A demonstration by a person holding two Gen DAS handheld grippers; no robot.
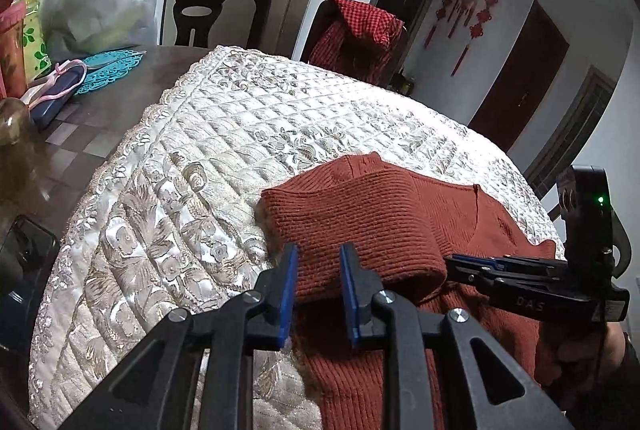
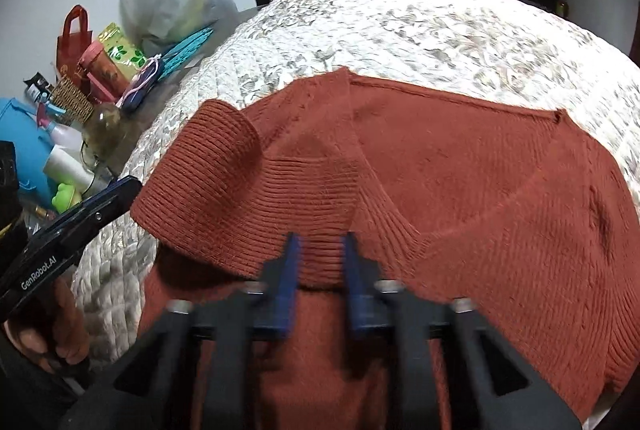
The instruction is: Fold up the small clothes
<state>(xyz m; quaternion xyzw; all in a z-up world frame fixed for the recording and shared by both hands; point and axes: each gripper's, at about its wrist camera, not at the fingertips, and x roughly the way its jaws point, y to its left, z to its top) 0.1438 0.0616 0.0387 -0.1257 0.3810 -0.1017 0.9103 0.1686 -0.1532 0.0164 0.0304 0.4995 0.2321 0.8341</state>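
A rust-red sweater point(image 2: 460, 170) lies on the quilted cloth point(image 1: 224, 134) that covers the counter point(image 1: 100, 118), with one ribbed sleeve point(image 1: 360, 222) folded across its body.

The left gripper point(image 1: 319, 262) points down at the near edge of that folded sleeve. Its blue fingers point(image 1: 289, 290) stand a little apart, and no knit is pinched between them: released, the fabric lying just under the tips.

The right gripper point(image 2: 319, 254) is blurred. Its fingers point(image 2: 290, 270) are narrowly apart over the ribbed neckline, and a band of rib shows in the gap; whether they pinch it cannot be told.

Each gripper shows at the edge of the other's view.
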